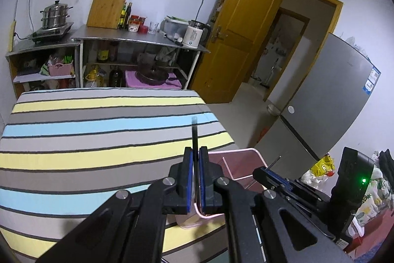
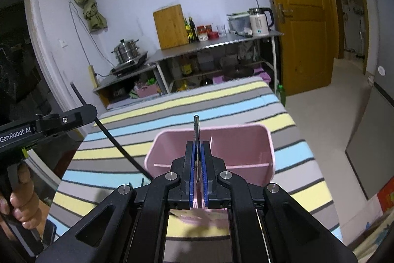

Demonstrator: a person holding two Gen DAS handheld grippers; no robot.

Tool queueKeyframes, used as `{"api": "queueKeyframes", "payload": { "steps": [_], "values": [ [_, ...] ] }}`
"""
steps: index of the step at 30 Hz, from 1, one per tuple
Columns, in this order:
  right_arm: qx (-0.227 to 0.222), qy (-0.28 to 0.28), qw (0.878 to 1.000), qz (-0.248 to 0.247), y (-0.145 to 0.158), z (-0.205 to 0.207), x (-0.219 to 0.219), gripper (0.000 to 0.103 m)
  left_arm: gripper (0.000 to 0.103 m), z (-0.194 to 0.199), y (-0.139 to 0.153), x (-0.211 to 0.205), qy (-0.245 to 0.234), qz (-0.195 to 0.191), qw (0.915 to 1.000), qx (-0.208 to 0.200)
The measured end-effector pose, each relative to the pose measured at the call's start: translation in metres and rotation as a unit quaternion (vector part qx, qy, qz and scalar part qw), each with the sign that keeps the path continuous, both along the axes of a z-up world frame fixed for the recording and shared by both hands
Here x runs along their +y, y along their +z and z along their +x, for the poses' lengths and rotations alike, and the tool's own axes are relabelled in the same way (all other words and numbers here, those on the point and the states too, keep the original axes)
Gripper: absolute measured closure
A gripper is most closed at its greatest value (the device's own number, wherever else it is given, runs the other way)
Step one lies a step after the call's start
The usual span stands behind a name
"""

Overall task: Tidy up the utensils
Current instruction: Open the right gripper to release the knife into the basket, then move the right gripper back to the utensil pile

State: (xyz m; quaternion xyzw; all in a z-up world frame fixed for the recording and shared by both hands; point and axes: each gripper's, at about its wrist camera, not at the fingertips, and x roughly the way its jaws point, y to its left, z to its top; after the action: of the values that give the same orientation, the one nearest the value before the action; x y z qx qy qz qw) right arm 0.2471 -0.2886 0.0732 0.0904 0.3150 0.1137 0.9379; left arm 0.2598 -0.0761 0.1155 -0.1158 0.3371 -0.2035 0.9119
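Right now both hand-held grippers are clenched on utensils w/ the pink organizer bin [image 2: 211, 147] just ahead of and below the right one, sitting on the striped desk [image 2: 246, 100]. Right hand-held gripper [image 2: 197, 152] pinches a thin metal utensil handle [image 2: 196, 126] edge-on btwn its blue pads, the tip sticking straight out fwd over the bin's open top; probably held that way so it can drop tip-down into a compartment, since the bin has a divider wall running across it. Which utensil it is, can't tell, only a slim dark shaft shows. Left hand-held gripper [image 1: 196, 157] is likewise shut on a dark slender utensil [image 1: 194, 132], poking out fwd past its fingers; seen from the right wrist cam it's a long thin black rod [image 2: 110, 137] angled down toward the bin's left side. Bin lies just right of and under the left one, so both seem staged for insertion, one after the other, to avoid collision over the opening.
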Motion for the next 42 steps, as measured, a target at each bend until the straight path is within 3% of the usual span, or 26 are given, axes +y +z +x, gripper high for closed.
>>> {"api": "queueKeyframes", "payload": {
  "steps": [3,10,18,26,32,42],
  "values": [
    [0.010,0.001,1.000,-0.003,-0.003,0.000,0.001,0.097,0.097,-0.003,-0.002,0.002,0.000,-0.003,1.0000,0.002],
    [-0.001,-0.007,1.000,-0.004,0.001,-0.014,-0.004,0.077,0.097,-0.020,0.005,0.014,0.000,-0.002,0.9999,-0.011],
    [-0.024,-0.013,1.000,-0.001,0.015,-0.041,-0.010,0.077,0.093,-0.050,0.023,0.034,0.004,-0.004,0.9986,-0.052],
    [-0.057,0.018,0.998,-0.003,0.023,-0.082,0.004,0.077,0.093,-0.082,0.026,0.058,0.024,-0.005,0.9966,-0.079],
    [-0.057,0.057,0.997,-0.014,0.012,-0.102,0.025,0.077,0.093,-0.097,-0.006,0.077,0.053,0.001,0.9971,-0.056],
    [-0.016,0.116,0.992,-0.038,-0.033,-0.113,0.062,0.077,0.093,-0.104,-0.091,0.099,0.092,0.003,0.9950,0.040]
  ]
}}
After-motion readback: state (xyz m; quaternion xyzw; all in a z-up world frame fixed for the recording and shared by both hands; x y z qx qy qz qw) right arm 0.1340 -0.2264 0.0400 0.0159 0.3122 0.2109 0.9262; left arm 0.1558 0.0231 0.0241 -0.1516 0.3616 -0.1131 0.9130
